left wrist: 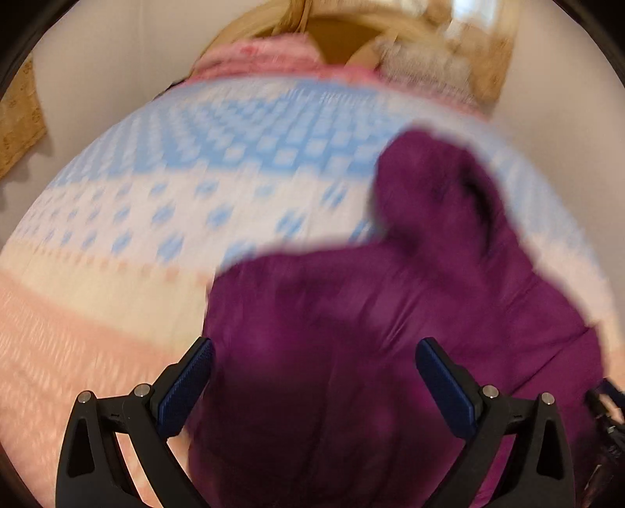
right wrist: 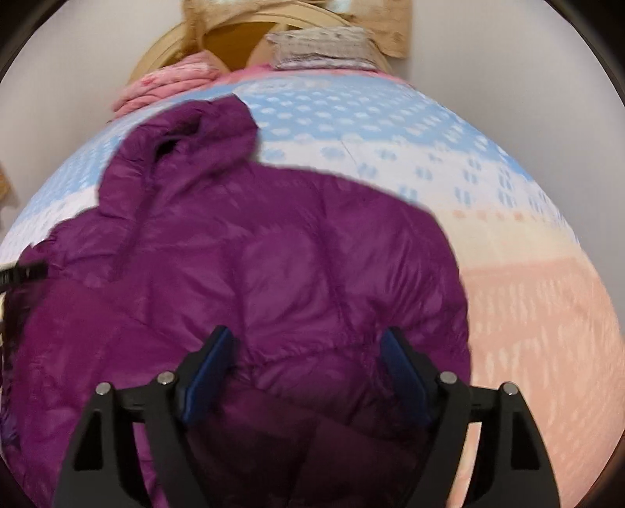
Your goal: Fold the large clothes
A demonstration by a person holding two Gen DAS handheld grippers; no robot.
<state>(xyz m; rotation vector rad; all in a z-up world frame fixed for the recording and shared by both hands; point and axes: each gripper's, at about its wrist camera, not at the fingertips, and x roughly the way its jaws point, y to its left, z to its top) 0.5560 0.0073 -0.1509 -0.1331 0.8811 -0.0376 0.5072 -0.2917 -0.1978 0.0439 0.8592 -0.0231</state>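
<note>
A purple quilted hooded jacket [right wrist: 273, 273] lies on a bed covered with a blue, white and pink patterned blanket [right wrist: 508, 242]. Its hood [right wrist: 187, 140] points to the far side. In the left wrist view the jacket [left wrist: 351, 332] fills the lower right, blurred. My left gripper [left wrist: 314, 351] is open above the jacket's left part, with nothing between its fingers. My right gripper [right wrist: 308, 344] is open above the jacket's near part, empty. The tip of the left gripper shows at the left edge of the right wrist view [right wrist: 23, 273].
The blanket [left wrist: 156, 195] spreads to the left of the jacket. A folded pink cloth [right wrist: 168, 86] and a grey-white folded cloth [right wrist: 320, 49] lie at the bed's far end by a wooden headboard [right wrist: 242, 35]. White walls flank the bed.
</note>
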